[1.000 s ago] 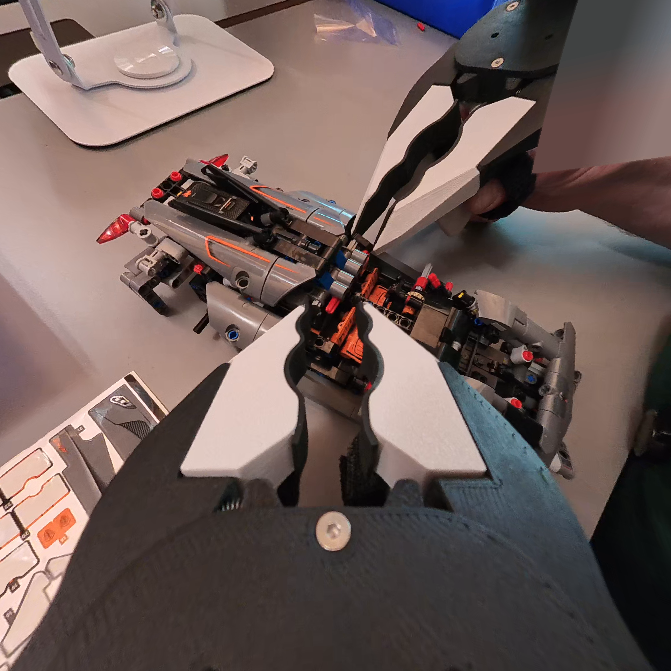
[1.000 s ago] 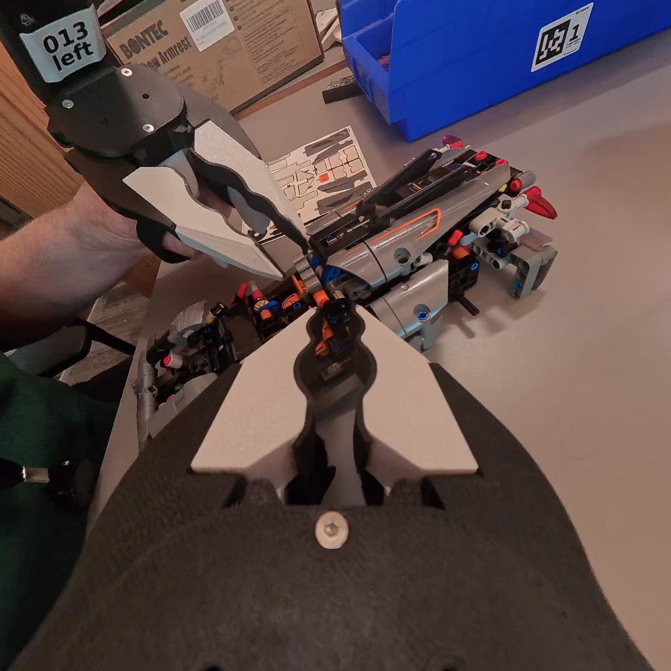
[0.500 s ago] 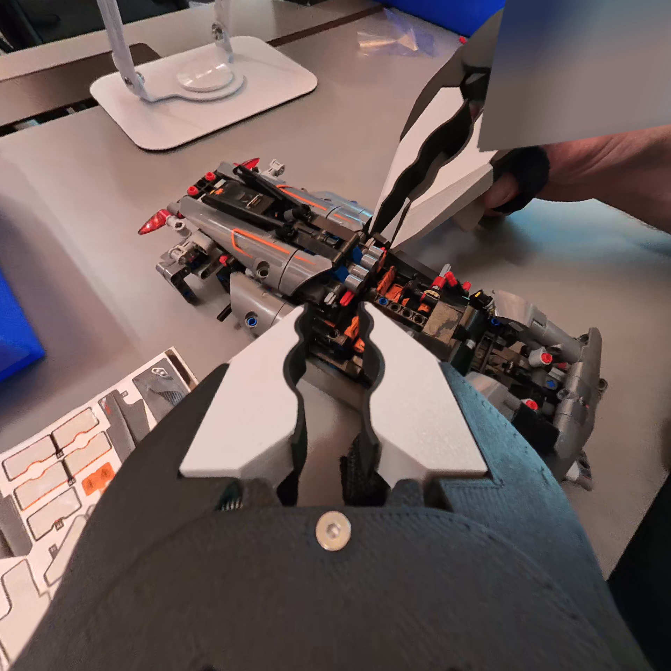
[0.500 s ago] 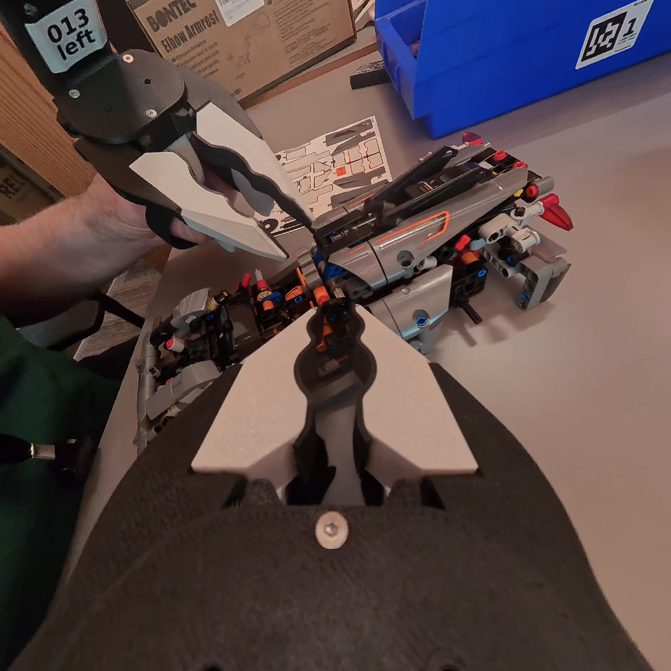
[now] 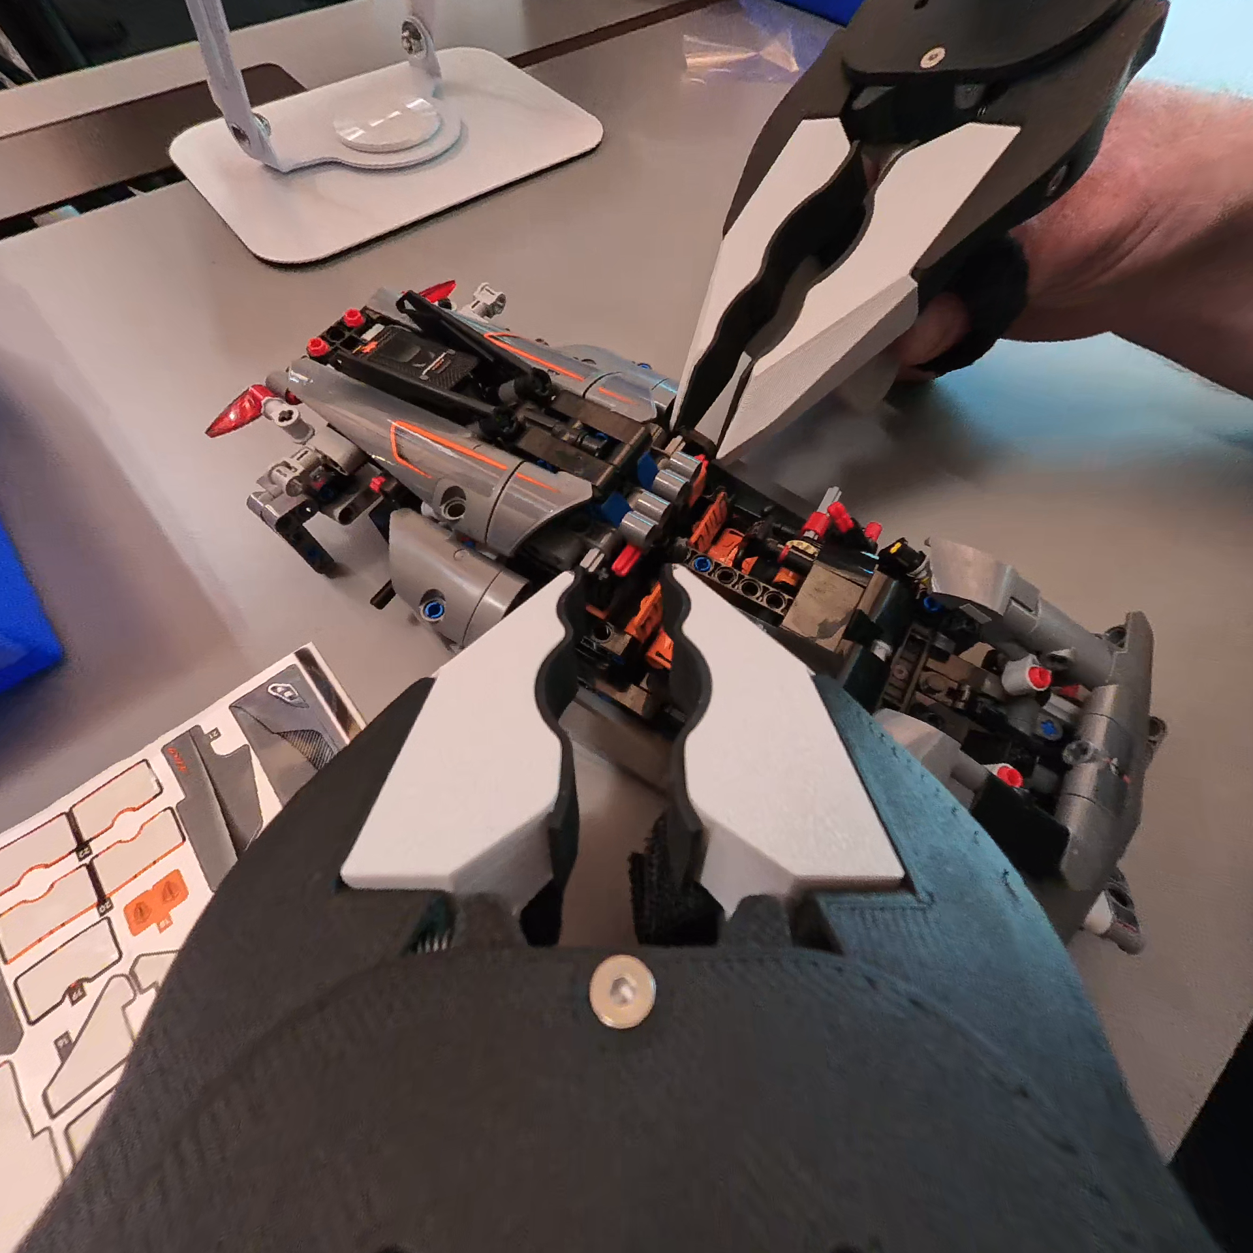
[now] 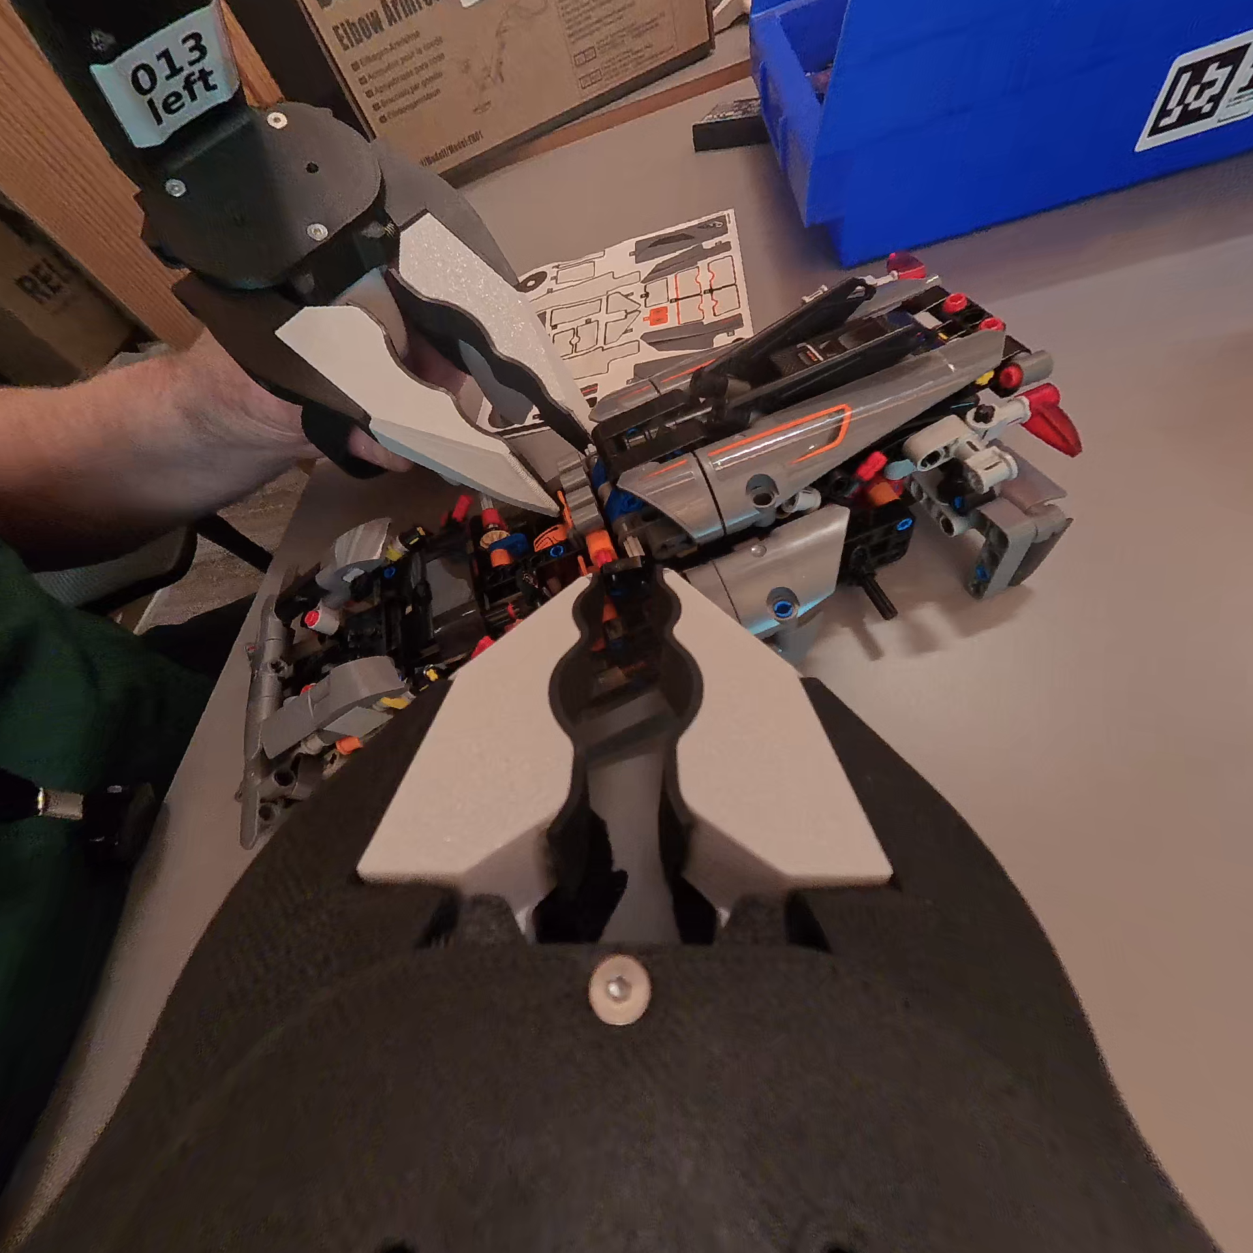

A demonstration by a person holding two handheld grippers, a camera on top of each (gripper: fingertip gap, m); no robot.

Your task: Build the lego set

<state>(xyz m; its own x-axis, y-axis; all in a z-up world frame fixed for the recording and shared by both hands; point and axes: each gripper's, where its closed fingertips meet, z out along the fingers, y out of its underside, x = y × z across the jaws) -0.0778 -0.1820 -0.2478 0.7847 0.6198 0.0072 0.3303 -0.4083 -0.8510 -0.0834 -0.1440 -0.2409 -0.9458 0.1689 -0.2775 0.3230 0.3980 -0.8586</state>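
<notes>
Lying lengthwise on the grey table (image 5: 678,224), the lego model (image 5: 474,447) is a long grey and black vehicle body with orange trim lines, red pins and blue connectors; its covered, sloped end points away towards a white stand base (image 5: 386,149), and its bare frame end reaches the table edge nearest the person.

Both tongs meet the model at its middle, from opposite sides. The left tongs (image 5: 624,583) are narrowed, their tips set on either side of the black and orange pieces at the near flank of the frame (whether the pads actually press on those pieces I cannot tell). In the right wrist view the same tongs (image 6: 576,474) come down at a slant, tips at the joint where the grey panels end.

The right tongs (image 6: 627,576) are likewise narrowed about a small black and orange cluster on their side of the frame; firm contact is not clear here either. From the left wrist view they (image 5: 698,434) descend steeply, tips nearly together at the row of grey cylinders.

A sticker sheet (image 5: 88,902) lies flat near the left tongs. A blue bin (image 6: 1017,115) and a cardboard box (image 6: 515,61) stand beyond the model.
</notes>
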